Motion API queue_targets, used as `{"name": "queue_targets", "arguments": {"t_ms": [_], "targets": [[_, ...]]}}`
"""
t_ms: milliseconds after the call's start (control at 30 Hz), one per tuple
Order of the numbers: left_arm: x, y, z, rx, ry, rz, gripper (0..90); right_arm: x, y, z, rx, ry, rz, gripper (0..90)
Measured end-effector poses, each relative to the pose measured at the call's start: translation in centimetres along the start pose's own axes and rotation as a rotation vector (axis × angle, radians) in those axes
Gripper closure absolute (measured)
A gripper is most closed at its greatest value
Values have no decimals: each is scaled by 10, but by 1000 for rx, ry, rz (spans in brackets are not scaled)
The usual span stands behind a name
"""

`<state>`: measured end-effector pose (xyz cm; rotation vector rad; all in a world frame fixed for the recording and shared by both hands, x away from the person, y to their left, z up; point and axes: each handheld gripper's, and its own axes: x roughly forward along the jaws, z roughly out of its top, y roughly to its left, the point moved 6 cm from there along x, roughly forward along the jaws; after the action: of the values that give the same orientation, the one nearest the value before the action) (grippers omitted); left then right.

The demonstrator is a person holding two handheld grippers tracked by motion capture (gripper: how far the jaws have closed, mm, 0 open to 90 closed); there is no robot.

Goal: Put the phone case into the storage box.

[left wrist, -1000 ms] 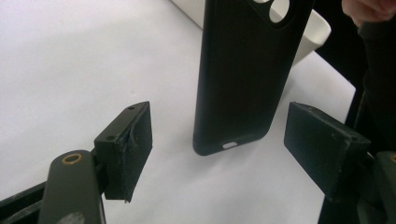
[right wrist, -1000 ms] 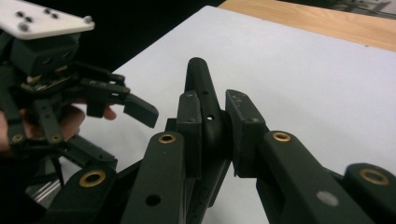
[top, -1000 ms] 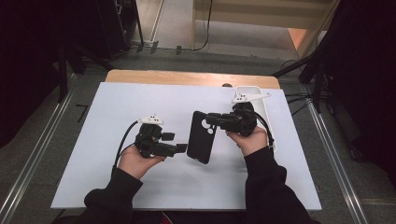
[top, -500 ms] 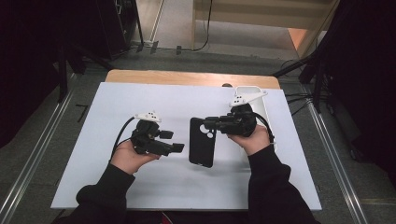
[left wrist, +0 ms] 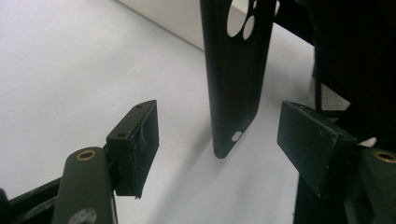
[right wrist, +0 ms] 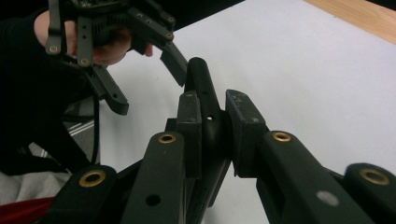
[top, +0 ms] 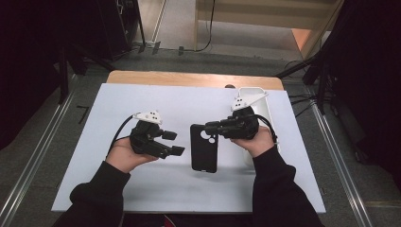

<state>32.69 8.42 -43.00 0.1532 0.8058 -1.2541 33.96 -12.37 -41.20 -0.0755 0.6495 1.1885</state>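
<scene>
The right gripper (top: 211, 127) pinches the top edge of a black phone case (top: 204, 149), its two jaws pressed onto either side of the case's rim. In the right gripper view the jaws of the right gripper (right wrist: 214, 112) clamp the phone case (right wrist: 203, 86) edge-on, with the case running away from the camera between them. From the high view the case hangs down from that grip toward the person, lifted off the white table top (top: 94, 189), its camera cutouts near the held end and a shadow on the surface below it.

The left gripper (top: 174, 143) sits just to the left of the case, its jaws spread wide and pointing toward it, not touching. In the left gripper view the jaws of the left gripper (left wrist: 219, 144) stand well apart, and the phone case (left wrist: 236, 79) hangs upright just beyond the gap between them, its lower end with a small port opening closest.

A white tray (top: 262, 106) lies at the right of the table, behind the right hand (top: 255, 142). The left hand (top: 124, 155) holds its gripper over the left half of the table.
</scene>
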Motion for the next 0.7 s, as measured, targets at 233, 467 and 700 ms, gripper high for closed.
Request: {"name": "queue_targets", "arguments": {"t_ms": [233, 467, 700], "targets": [[-3, 1, 6, -2, 25, -39, 312, 7, 1, -1, -15, 23, 39, 747], [-5, 0, 8, 16, 70, -62, 323, 15, 4, 0, -31, 47, 76, 748], [-4, 2, 12, 26, 90, -84, 324, 20, 6, 2, -59, 61, 135, 748]]}}
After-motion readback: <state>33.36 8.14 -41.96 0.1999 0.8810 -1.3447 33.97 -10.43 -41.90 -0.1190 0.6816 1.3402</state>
